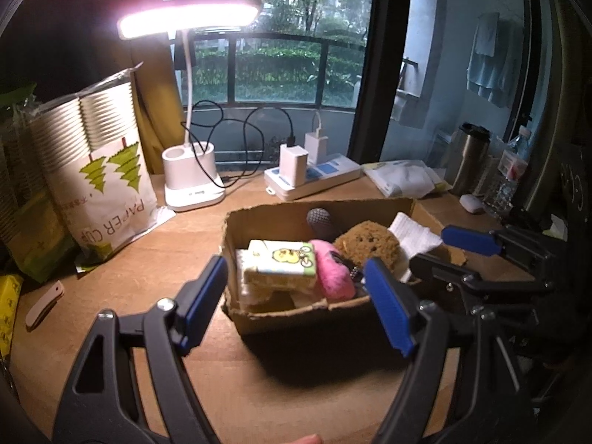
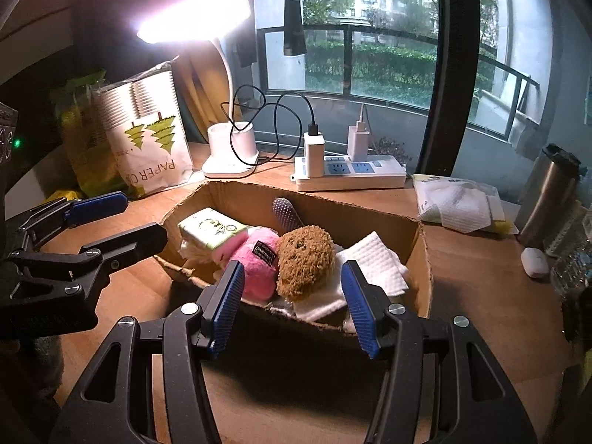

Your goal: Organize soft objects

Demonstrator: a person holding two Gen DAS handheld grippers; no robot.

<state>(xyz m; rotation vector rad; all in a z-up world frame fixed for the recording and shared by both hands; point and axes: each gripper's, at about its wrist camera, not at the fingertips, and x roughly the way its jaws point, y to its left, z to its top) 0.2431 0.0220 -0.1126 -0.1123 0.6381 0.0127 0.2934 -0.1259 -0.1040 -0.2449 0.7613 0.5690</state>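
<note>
Inside cardboard box (image 2: 421,259): one pink plush (image 2: 255,262), one brown sponge (image 2: 305,261); both grippers' jaws open, empty.

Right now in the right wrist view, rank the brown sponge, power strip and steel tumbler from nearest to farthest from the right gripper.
1. Brown sponge: in the box, just ahead of the right gripper.
2. Power strip: behind the box, near the window.
3. Steel tumbler: far right on the table; close to the strip's distance, so this order is tentative.

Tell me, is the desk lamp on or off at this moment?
On. The desk lamp has a head that glows bright white and throws glare over the paper cup bag beside it.
</note>
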